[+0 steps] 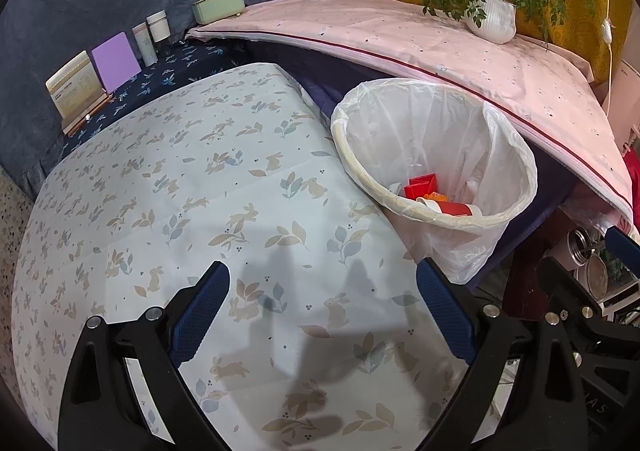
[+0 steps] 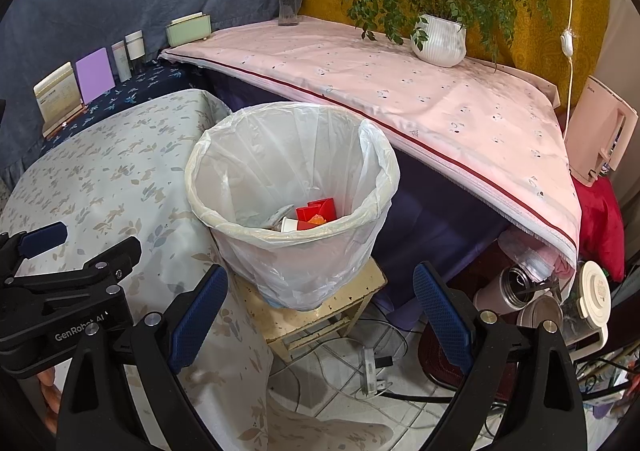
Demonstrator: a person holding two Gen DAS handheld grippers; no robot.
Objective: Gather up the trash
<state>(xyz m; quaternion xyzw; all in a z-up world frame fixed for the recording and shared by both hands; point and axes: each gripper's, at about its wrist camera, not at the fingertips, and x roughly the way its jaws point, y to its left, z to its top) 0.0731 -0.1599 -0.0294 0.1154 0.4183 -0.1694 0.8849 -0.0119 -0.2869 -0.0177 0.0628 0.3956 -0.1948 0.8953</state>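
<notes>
A white bin [image 1: 460, 211] lined with a clear plastic bag stands beside the table with the rabbit-print cloth [image 1: 180, 211]. It also shows in the right wrist view [image 2: 320, 251], standing on a small cream stool [image 2: 320, 315]. Red cardboard pieces [image 2: 316, 211], a white cup and grey crumpled scraps lie in its bottom; the red pieces also show in the left wrist view [image 1: 424, 189]. My left gripper [image 1: 322, 311] is open and empty above the cloth. My right gripper [image 2: 320, 315] is open and empty, in front of the bin, above the stool.
A pink-covered shelf [image 2: 400, 91] behind the bin holds a potted plant [image 2: 440, 39] and a flower vase [image 2: 289, 7]. Cards, bottles and a green box [image 1: 218, 5] line the back left. Flasks [image 2: 520, 291] and cables [image 2: 372, 371] clutter the floor at right.
</notes>
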